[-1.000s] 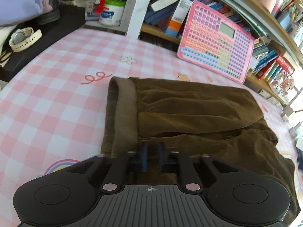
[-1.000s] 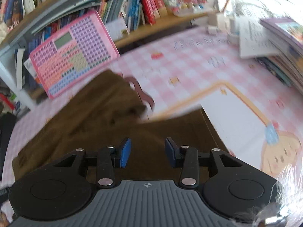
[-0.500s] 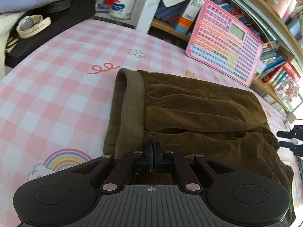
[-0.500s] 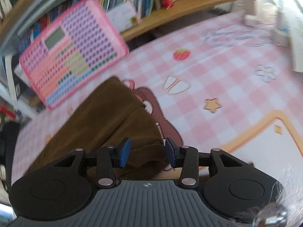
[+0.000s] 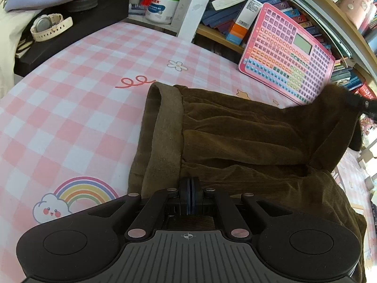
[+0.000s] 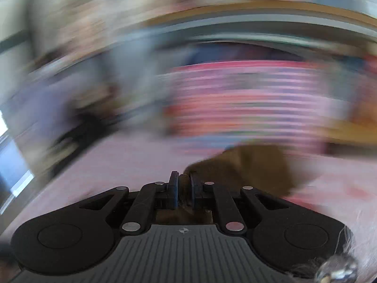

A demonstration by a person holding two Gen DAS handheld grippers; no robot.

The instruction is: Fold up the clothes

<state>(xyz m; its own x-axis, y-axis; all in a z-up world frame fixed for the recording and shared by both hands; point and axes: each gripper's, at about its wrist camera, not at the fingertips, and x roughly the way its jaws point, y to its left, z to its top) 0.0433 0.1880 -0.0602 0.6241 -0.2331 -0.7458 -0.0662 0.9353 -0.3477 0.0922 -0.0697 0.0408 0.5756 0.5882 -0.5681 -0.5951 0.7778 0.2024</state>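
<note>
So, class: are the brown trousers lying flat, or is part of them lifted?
Partly lifted. The brown trousers lie on the checked cloth, but their far end rises, pinched in the right gripper.

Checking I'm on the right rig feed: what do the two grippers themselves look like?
Both match: the left gripper and right gripper have black linkage arms with silver rivets, blue pads on the fingers, a ribbed grey body with a small crosshair mark, and round black discs on either side.
</note>
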